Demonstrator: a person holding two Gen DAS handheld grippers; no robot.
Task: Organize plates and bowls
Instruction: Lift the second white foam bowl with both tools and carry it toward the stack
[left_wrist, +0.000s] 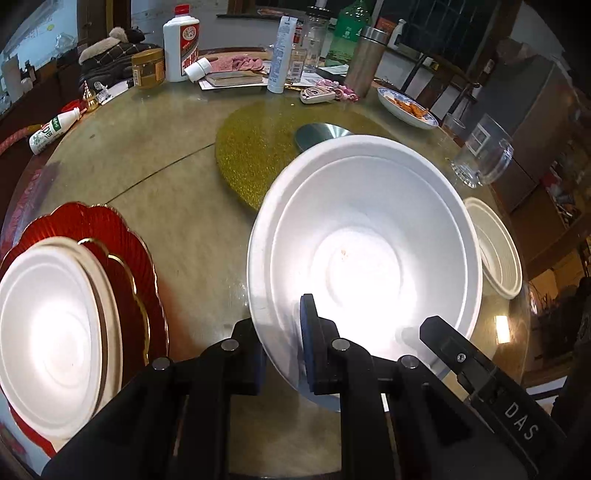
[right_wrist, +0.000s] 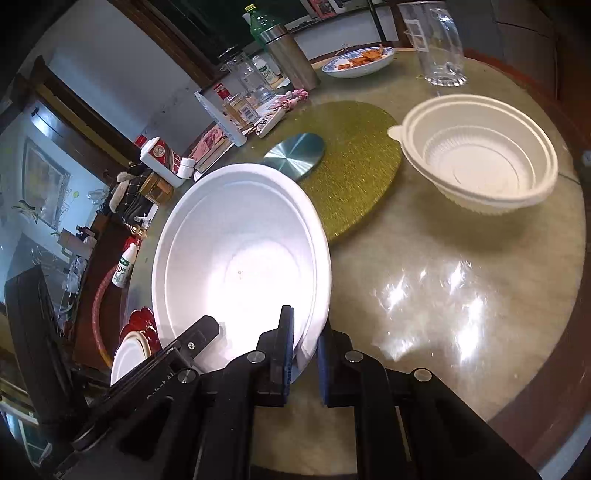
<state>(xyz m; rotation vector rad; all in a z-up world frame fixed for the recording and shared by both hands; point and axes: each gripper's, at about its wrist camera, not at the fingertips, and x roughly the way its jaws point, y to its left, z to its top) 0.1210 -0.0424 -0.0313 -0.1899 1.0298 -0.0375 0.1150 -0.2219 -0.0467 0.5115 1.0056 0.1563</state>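
Round tabletop, marbled beige, carried everything. Gold glitter mat lay at its centre with a small steel disc on top.

Large white bowl was the main item, held tilted over the tabletop just in front of the mat, its far rim covering part of the disc. Left claw was clamped on the bowl's near rim, one blue pad inside the bowl and the other outside. Right claw was clamped on the bowl's rim as well, one pad inside, one outside. The other claw's black finger showed at the bowl's edge in each wrist view.

Red scalloped plate sat at the left edge of the tabletop, white plate stacked on it, well apart from the bowl.

White ribbed plastic bowl rested on the tabletop to the right, just beside the mat; looked like two nested, cannot tell for sure.

Blue-patterned dish with orange food sat at the far right. Glass mug stood near it.

Far side clutter: white liquor bottle, steel flask, green bottle, small white bottle lying on its side at the left edge.
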